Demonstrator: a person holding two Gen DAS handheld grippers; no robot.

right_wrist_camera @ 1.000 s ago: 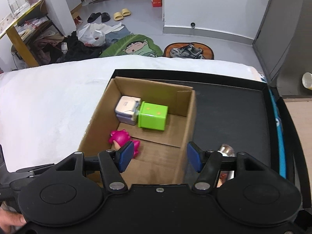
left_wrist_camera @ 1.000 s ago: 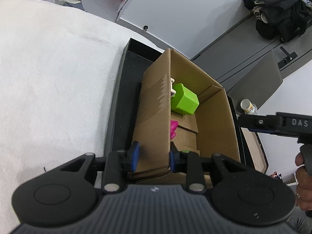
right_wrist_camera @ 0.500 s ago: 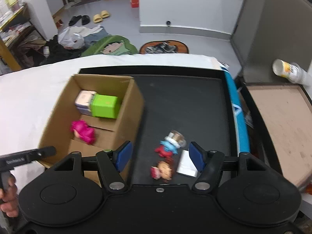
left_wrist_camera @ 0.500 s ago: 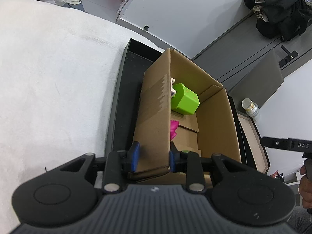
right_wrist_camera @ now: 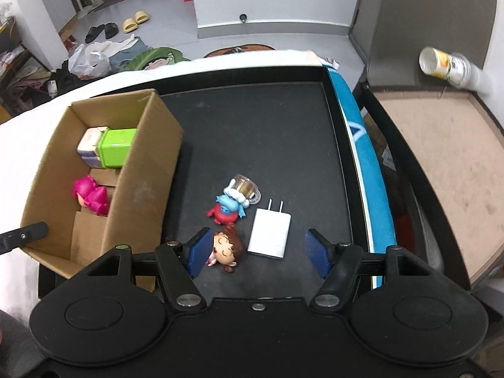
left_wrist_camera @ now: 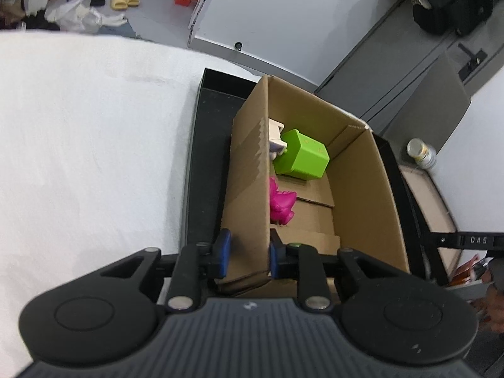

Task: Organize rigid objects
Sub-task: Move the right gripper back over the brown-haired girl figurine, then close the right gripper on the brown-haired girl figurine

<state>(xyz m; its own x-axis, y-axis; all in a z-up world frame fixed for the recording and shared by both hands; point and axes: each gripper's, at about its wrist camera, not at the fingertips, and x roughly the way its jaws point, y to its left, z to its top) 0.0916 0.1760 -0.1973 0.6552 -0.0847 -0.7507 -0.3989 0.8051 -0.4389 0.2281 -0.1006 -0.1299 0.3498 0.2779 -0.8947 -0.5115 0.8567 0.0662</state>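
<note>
Right claw (right_wrist_camera: 253, 250): jaws open, empty, hovering low over a black tray (right_wrist_camera: 283, 145) with a white charger (right_wrist_camera: 270, 233) and a brown-haired doll (right_wrist_camera: 225, 249) between the pads; a blue-and-red figure (right_wrist_camera: 228, 209) and a small clear jar (right_wrist_camera: 244, 187) lie just beyond. Left claw (left_wrist_camera: 247, 250): its jaws have just been closing and are nipped onto the near wall of a cardboard box (left_wrist_camera: 249, 189). Box contents: green cube (left_wrist_camera: 302, 154), pink toy (left_wrist_camera: 282, 203), pale block (right_wrist_camera: 89, 145). Handling note: best centre on one item, likely the charger, pads flat on its long sides, avoiding the doll beside it.
</note>
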